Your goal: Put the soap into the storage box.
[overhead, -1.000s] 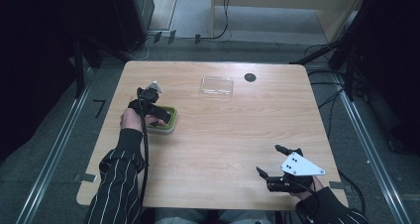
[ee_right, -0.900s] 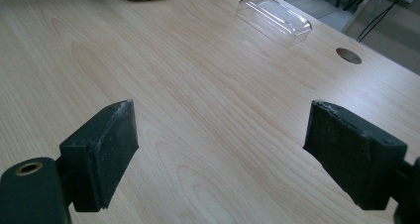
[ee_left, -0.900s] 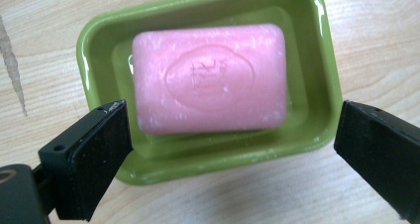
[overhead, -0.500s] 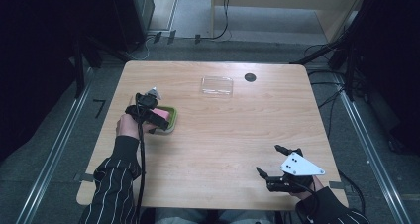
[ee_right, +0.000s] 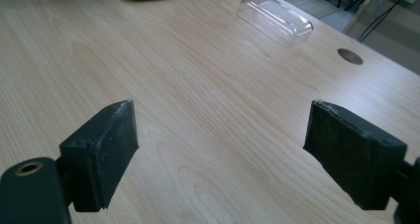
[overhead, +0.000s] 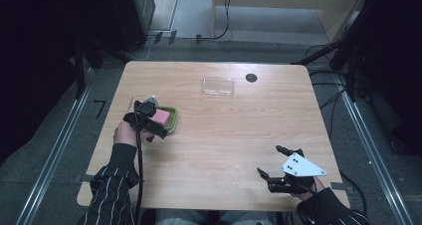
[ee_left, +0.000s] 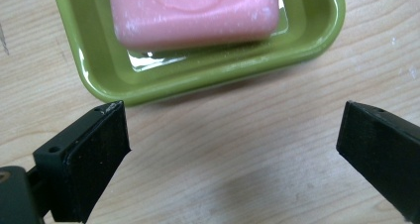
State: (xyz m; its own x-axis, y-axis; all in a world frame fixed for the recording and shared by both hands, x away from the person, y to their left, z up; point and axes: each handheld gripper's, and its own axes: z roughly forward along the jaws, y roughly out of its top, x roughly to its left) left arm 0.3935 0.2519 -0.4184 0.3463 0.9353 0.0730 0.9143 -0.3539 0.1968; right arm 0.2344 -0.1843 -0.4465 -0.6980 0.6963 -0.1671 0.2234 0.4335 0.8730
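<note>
Soap (ee_left: 193, 11), pink bar, lying flat in green dish (ee_left: 307, 40); dish on wooden table (overhead: 224, 140), toward its left side. Left gripper (ee_left: 233, 144) jaws spread wide, gripping nothing, bare wood between them; near rim of dish just ahead of the jaw tips, not touched. Seen from the high view: left gripper (overhead: 149, 121) over the dish's near-left edge, held by a hand (overhead: 124, 134) with striped sleeve (overhead: 112, 190) behind. Right gripper (ee_right: 220, 149) jaws likewise wide apart and empty, only table surface between them. Right gripper (overhead: 278, 172) well apart from the dish, at the table's near-right corner. Clear lid (overhead: 218, 85) beyond the dish toward the table's far edge, small dark round disc (overhead: 251, 77) just beside it.
</note>
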